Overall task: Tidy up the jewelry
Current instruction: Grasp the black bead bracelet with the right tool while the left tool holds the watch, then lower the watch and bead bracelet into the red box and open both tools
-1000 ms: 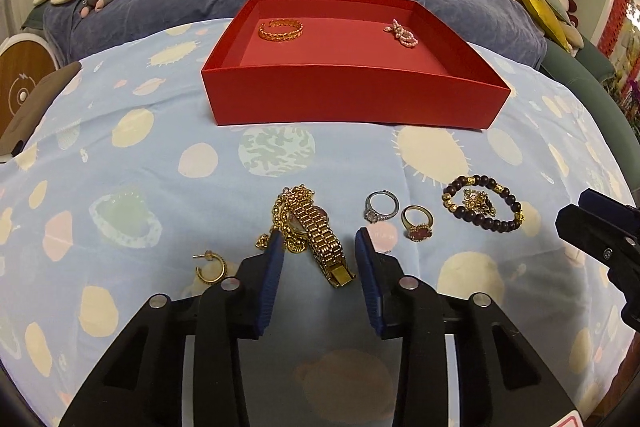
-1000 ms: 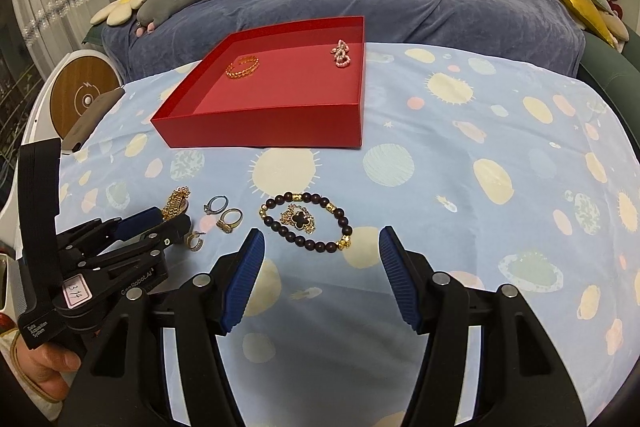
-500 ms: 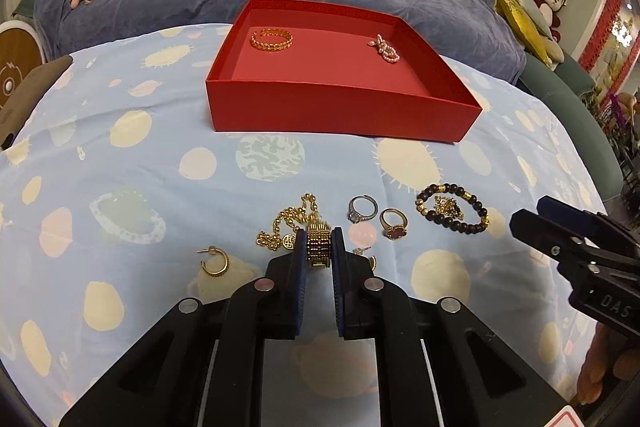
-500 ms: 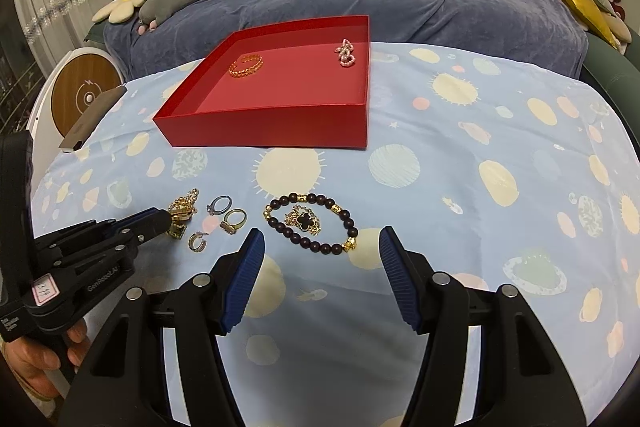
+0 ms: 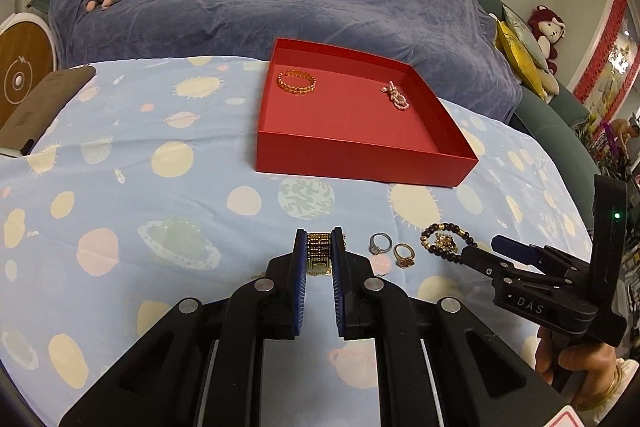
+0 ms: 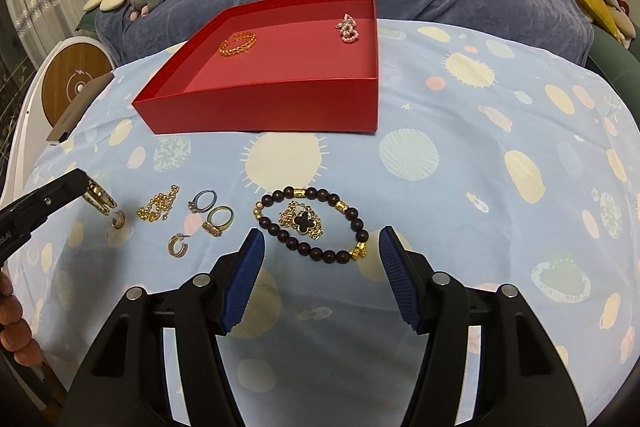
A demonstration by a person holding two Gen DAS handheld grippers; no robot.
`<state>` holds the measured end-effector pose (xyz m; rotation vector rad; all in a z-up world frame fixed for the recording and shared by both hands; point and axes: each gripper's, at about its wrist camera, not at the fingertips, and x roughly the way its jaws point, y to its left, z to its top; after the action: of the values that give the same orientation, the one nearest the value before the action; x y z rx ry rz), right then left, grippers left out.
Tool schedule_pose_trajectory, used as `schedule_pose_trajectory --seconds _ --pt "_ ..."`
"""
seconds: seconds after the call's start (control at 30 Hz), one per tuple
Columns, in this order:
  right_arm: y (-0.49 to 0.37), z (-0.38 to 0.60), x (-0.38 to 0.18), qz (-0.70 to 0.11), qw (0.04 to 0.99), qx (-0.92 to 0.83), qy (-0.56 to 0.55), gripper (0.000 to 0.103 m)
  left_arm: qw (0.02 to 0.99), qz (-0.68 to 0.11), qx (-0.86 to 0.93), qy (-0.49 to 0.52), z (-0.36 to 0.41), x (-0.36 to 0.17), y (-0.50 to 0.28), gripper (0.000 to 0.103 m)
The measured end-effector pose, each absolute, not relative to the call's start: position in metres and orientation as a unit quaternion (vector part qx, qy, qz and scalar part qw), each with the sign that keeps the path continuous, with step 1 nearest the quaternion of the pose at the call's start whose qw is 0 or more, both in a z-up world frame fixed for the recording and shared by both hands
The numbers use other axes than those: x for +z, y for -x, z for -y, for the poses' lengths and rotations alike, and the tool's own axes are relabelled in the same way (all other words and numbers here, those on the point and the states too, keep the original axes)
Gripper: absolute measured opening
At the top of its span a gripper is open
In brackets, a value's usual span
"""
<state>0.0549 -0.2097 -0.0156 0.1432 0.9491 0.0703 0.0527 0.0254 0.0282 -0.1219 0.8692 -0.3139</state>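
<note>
Left wrist view: the left gripper is clamping a gold link bracelet between its two blue-padded fingers; the band is sitting at the fingertips, its clasp end hanging just behind them, raised off the planet-print sheet. Ahead and slightly right, the red tray is resting on the sheet, holding a gold chain ring at its far left and a pink bead piece at its far right. To the right of the fingers, a silver ring and a red-stone ring are lying side by side on the sheet.

Right wrist view: the right gripper is standing wide open, its jaws apart and holding nothing. The dark bead bracelet is lying just ahead of the fingertips, between their lines, with a clover pendant inside its loop. A hoop earring and a gold chain are lying to the left, near the held bracelet.
</note>
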Motion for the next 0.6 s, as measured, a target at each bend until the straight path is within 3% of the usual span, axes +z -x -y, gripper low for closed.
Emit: schedule_pose_trajectory --seconds 0.1,0.17,0.4,0.6 --pt "-0.061 0.216 -0.017 -0.455 0.887 0.024 -0.074 0.053 0.895 -0.417 -0.149 0.059 -0.030 0.029 -0.051 0.009" --pt "-0.065 0.217 -0.022 -0.459 0.885 0.019 -0.069 0.045 0.894 -0.419 -0.149 0.061 -0.031 0.028 -0.051 0.009" --pt "-0.067 0.213 -0.032 -0.465 0.884 0.013 -0.051 0.031 0.893 -0.421 -0.146 0.062 -0.035 0.027 -0.050 0.009" --pt "-0.066 0.211 -0.032 -0.460 0.887 0.009 -0.029 0.013 0.892 -0.424 -0.145 0.060 -0.036 0.025 -0.050 0.009"
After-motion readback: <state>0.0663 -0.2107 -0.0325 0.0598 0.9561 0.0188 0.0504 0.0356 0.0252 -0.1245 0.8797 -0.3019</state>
